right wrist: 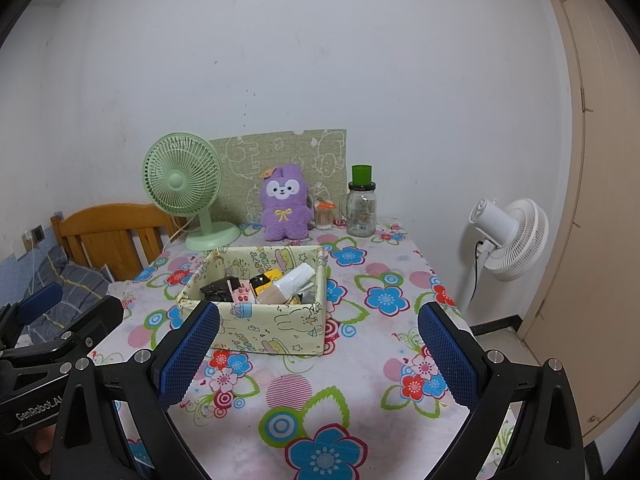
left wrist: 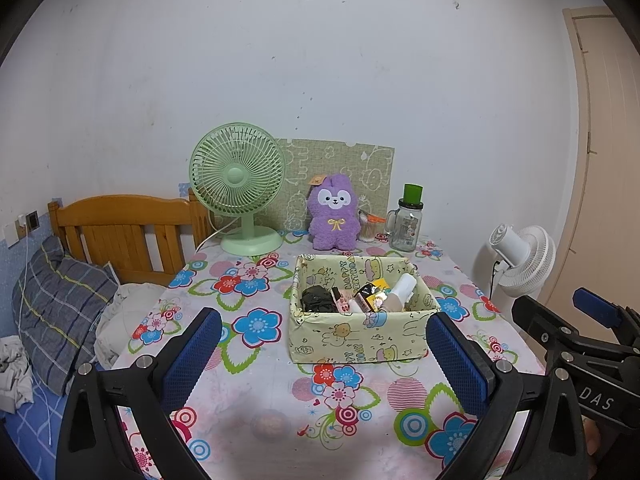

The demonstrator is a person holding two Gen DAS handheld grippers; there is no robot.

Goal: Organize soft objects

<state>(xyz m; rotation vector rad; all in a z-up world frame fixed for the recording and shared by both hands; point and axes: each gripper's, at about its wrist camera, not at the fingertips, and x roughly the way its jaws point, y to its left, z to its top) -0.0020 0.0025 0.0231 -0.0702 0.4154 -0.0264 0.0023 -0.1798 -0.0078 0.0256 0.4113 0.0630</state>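
Observation:
A purple plush toy (left wrist: pixel 334 212) (right wrist: pixel 285 202) sits upright at the back of the table, against a green patterned board. In front of it stands a pale yellow cartoon-print box (left wrist: pixel 356 336) (right wrist: pixel 276 330) holding several small packets and a white tube. My left gripper (left wrist: pixel 324 344) hovers open above the near table edge, its blue pads either side of the box's front. My right gripper (right wrist: pixel 318 344) is open too, held just right of the box. Each gripper shows at the edge of the other's view. Neither holds anything.
A green desk fan (left wrist: pixel 240 188) stands back left, a glass jar with a green lid (left wrist: pixel 408 220) and a small cotton-swab cup (left wrist: pixel 368 228) back right. A white standing fan (right wrist: pixel 508 240) is beyond the table's right edge. A bed with a wooden headboard (left wrist: pixel 120 232) lies left.

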